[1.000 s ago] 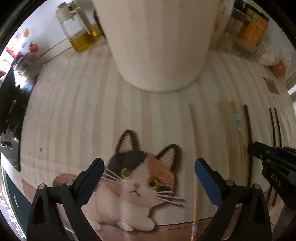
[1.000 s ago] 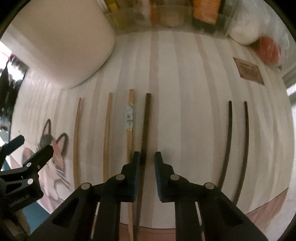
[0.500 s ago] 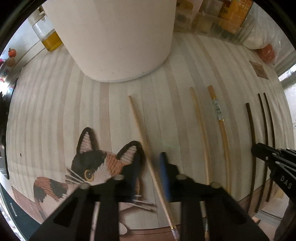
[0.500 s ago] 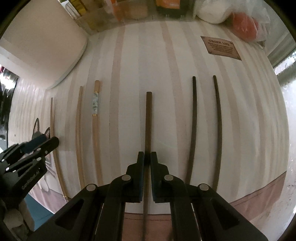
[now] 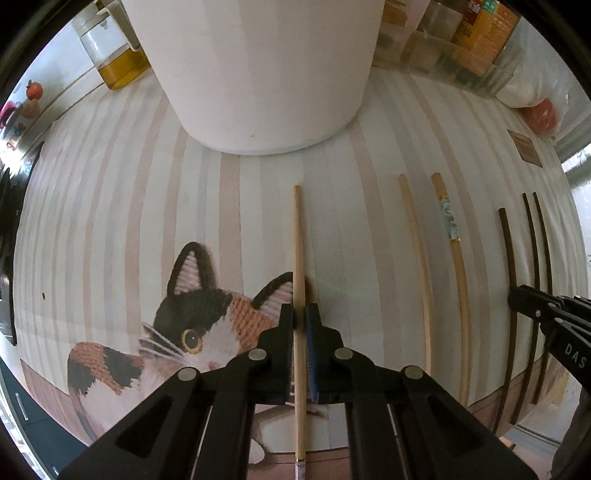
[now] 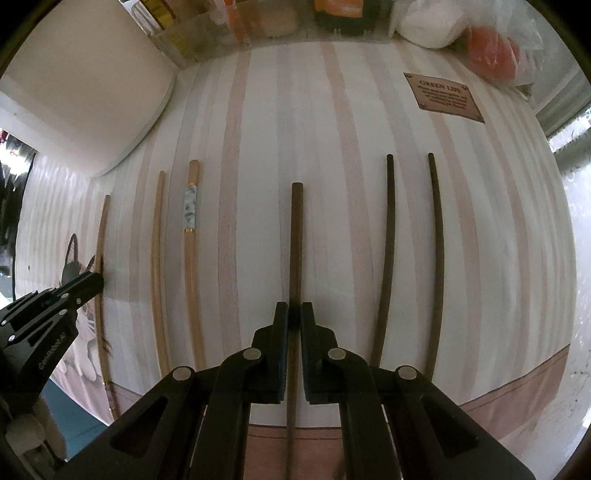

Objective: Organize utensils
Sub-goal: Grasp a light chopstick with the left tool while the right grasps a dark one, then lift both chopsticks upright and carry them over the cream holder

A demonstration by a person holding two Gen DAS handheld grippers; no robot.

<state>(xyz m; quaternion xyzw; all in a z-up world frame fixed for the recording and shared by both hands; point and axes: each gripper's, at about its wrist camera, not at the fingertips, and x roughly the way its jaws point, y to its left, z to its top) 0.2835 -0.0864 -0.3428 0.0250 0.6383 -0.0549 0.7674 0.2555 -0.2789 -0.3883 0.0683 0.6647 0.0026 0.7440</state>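
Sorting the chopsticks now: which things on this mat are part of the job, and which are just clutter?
Part of the job:
- light wooden chopstick, in the left gripper
- dark brown chopstick, in the right gripper
- plain light chopstick
- patterned chopstick
- two thin dark chopsticks

Lying about:
- white container
- oil jar
- clear bin of packets
- brown label

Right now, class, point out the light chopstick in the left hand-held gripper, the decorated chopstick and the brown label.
light chopstick (image 5: 297, 236), left wrist view, bare shaft
decorated chopstick (image 6: 191, 206), right wrist view, patterned band
brown label (image 6: 443, 96), right wrist view, centre
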